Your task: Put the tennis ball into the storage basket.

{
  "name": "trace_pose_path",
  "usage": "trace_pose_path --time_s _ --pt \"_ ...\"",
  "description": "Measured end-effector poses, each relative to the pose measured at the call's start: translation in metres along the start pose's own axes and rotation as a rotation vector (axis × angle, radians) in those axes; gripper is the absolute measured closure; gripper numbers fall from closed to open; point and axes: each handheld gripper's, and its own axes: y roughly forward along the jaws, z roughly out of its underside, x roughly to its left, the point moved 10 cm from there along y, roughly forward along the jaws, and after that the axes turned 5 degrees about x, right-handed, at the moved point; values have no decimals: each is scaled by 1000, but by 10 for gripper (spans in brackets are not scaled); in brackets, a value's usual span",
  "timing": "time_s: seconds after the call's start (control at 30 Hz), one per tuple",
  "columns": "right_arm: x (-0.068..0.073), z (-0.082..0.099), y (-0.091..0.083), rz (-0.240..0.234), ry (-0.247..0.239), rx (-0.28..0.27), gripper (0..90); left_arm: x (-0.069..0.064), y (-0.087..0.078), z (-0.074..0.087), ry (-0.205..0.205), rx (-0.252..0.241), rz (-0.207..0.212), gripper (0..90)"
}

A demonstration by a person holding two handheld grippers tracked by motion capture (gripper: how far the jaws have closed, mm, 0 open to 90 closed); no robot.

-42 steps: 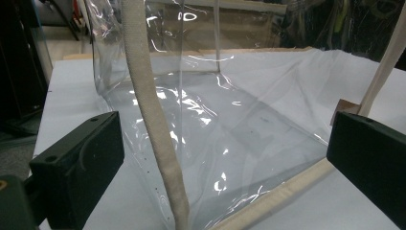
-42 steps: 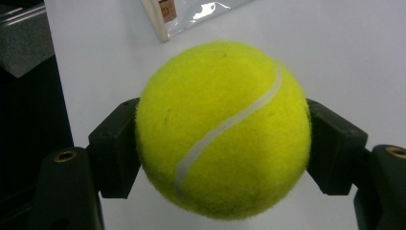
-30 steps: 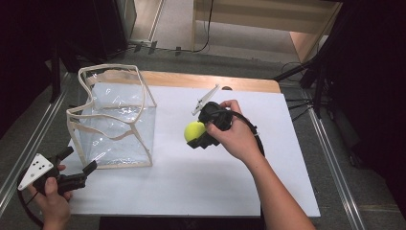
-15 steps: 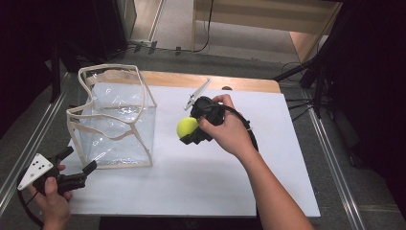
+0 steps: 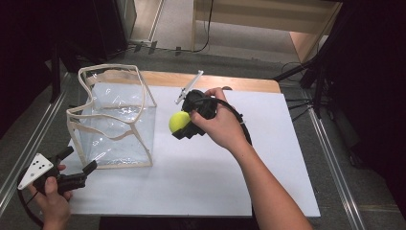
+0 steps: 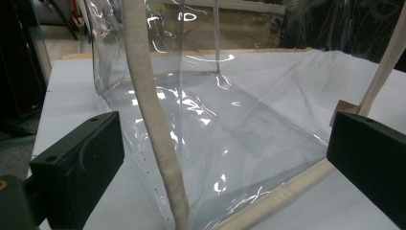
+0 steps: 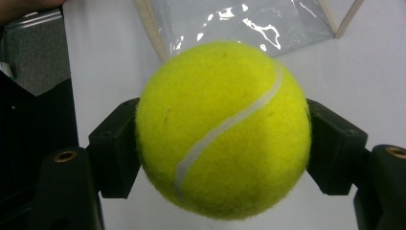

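Right gripper [image 5: 181, 125] clamped on ball [image 5: 179, 121], held above the mat just right of bag [image 5: 112, 117]. Left gripper [image 5: 79, 167] gapes at bag's near corner. Advice: clear the rim before releasing.

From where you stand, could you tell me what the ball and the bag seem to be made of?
The ball: fuzzy yellow-green felt with a white seam, likely a tennis ball. The bag: clear, glossy plastic film, creased and glinting, edged with beige woven-looking trim.
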Motion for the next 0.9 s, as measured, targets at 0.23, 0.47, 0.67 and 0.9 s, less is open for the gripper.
trace_pose_path --time_s 0.23,0.47,0.67,0.9 --pt "1 -16 -2 2 -26 -5 234 0 0 0 0 0 3 0" --pt "4 -31 -2 -10 -37 -6 234 0 0 0 -1 -1 6 0" --pt "4 -41 -2 -17 -46 -11 234 -1 0 0 -4 -3 8 0" --pt "3 -52 -6 -17 -50 -18 234 -1 0 0 -1 -2 10 0"
